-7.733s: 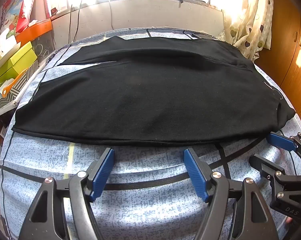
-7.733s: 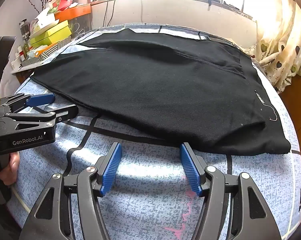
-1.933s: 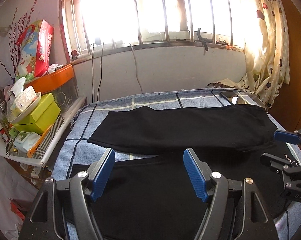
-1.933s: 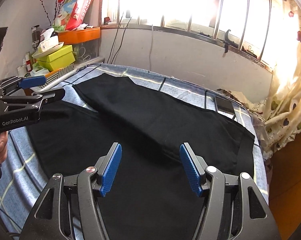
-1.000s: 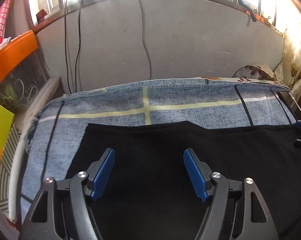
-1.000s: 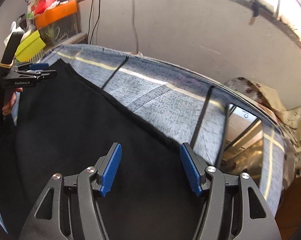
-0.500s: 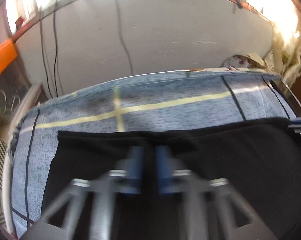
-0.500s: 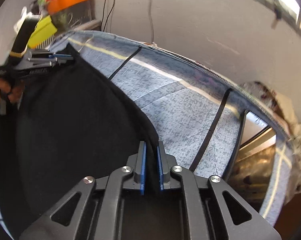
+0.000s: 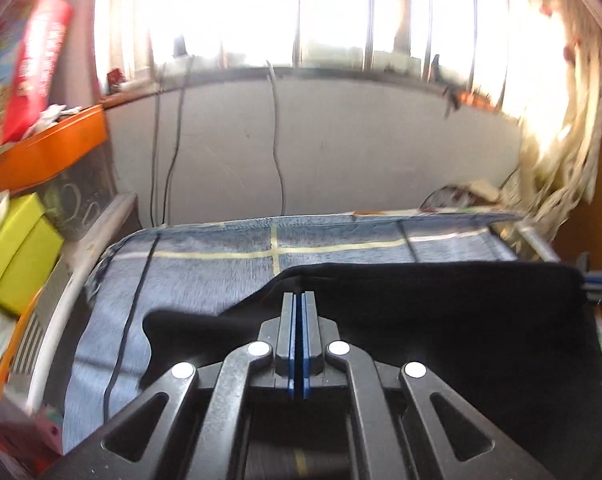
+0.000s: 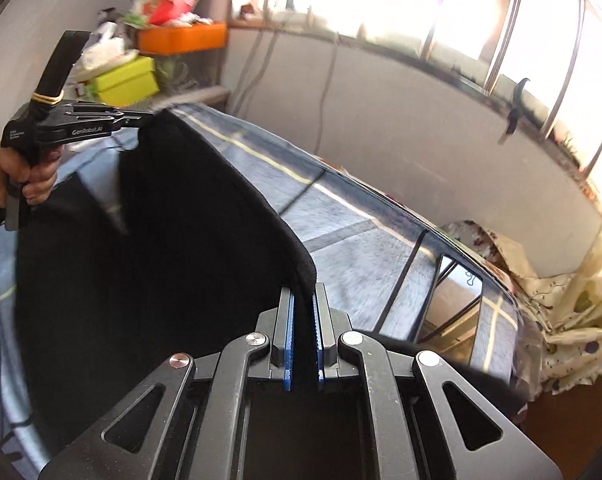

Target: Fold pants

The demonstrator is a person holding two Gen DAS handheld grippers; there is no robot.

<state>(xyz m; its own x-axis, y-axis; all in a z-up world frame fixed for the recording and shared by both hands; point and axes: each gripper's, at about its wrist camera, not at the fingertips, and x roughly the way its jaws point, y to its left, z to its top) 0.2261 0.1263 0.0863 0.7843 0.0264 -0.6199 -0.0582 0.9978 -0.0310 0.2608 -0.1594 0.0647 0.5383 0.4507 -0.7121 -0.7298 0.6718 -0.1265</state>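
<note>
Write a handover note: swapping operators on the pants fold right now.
Left gripper: shut on the far edge of the black pants.
Right gripper: shut on the same edge, further along.
Pants: on the blue checked cloth, gripped edge raised off it between both grippers.
Done: both grips set, edge lifted.
Left: probably carry the edge toward you, lay it over the near part, release, then any further fold.

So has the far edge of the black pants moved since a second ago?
Yes. The pants edge, clamped in the left gripper and right gripper, has lifted off the blue checked cloth toward the camera.
</note>
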